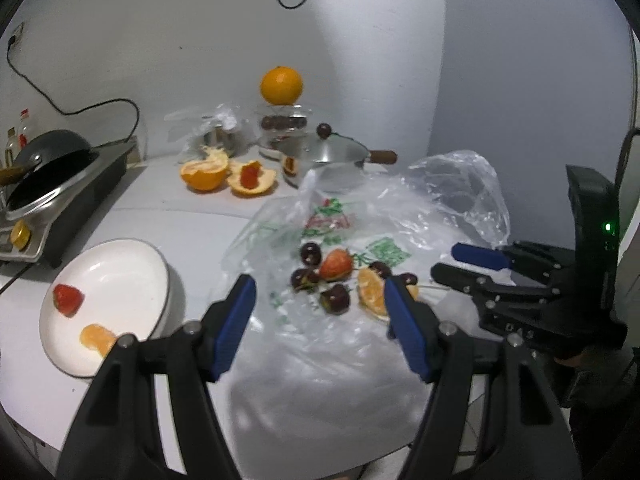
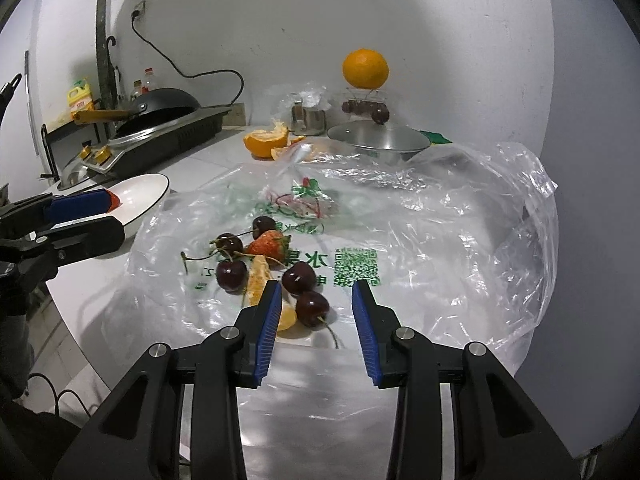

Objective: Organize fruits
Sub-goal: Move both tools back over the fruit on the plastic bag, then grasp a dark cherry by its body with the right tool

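Observation:
A strawberry [image 1: 336, 265], several dark cherries [image 1: 335, 298] and an orange wedge [image 1: 372, 290] lie on a clear plastic bag [image 1: 320, 320]. A white plate [image 1: 108, 280] at left holds a strawberry piece [image 1: 68, 299] and an orange segment [image 1: 98, 338]. My left gripper [image 1: 320, 304] is open and empty, just short of the fruit. My right gripper [image 2: 316, 300] is open and empty, its jaws on either side of a cherry [image 2: 313, 307], with the orange wedge [image 2: 258, 280] by its left finger. The strawberry [image 2: 268, 247] lies beyond.
A whole orange [image 1: 281, 85] sits on a glass jar of cherries [image 1: 283, 124] at the back. Cut orange halves [image 1: 224, 176], a steel pot with lid [image 1: 328, 152], and a wok on a cooker [image 1: 52, 168] stand behind. The table edge runs near me.

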`<state>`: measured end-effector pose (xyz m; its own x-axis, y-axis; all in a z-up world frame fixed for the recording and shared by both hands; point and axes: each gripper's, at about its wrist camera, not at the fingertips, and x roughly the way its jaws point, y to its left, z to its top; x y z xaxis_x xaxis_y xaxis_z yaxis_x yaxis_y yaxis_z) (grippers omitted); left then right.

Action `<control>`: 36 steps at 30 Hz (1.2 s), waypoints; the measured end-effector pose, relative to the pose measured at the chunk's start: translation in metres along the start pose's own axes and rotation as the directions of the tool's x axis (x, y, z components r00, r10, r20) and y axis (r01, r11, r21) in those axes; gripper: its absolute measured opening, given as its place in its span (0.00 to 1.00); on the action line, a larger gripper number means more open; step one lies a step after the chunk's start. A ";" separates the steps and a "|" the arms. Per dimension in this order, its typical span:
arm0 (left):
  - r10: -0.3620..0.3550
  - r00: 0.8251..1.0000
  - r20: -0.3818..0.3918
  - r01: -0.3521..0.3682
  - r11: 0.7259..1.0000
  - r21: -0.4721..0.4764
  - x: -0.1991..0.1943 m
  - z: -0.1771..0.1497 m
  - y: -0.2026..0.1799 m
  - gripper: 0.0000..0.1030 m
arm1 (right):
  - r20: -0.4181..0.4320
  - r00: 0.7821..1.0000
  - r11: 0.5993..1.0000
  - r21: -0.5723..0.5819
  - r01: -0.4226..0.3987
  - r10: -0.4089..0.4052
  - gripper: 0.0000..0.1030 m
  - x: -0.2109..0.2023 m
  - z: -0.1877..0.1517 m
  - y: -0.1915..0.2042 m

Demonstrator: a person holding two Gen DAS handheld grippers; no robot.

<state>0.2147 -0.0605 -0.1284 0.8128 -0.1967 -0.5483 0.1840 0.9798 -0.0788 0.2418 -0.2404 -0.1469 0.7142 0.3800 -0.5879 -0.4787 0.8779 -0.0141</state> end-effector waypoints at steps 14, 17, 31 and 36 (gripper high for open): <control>-0.029 0.999 -0.031 0.032 0.996 0.080 0.024 -0.005 -0.034 0.66 | -0.030 0.998 0.998 -0.016 -0.060 0.059 0.37 0.003 -0.012 -0.003; -0.017 0.999 -0.033 0.019 0.998 0.066 0.023 -0.008 -0.030 0.66 | -0.031 0.996 0.996 -0.025 -0.089 0.088 0.37 0.004 -0.015 0.007; -0.005 1.000 -0.023 0.007 0.999 0.047 0.006 -0.016 -0.018 0.66 | -0.126 0.981 0.989 0.028 -0.148 0.150 0.37 0.029 -0.025 0.032; -0.007 1.000 -0.017 0.007 0.999 0.043 0.002 -0.016 -0.018 0.66 | -0.141 0.977 0.987 0.059 -0.150 0.157 0.37 0.032 -0.024 0.032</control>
<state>0.2045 -0.0778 -0.1416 0.8022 -0.2025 -0.5617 0.2133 0.9758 -0.0472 0.2364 -0.2070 -0.1856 0.5507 0.4682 -0.6910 -0.5498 0.8264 0.1218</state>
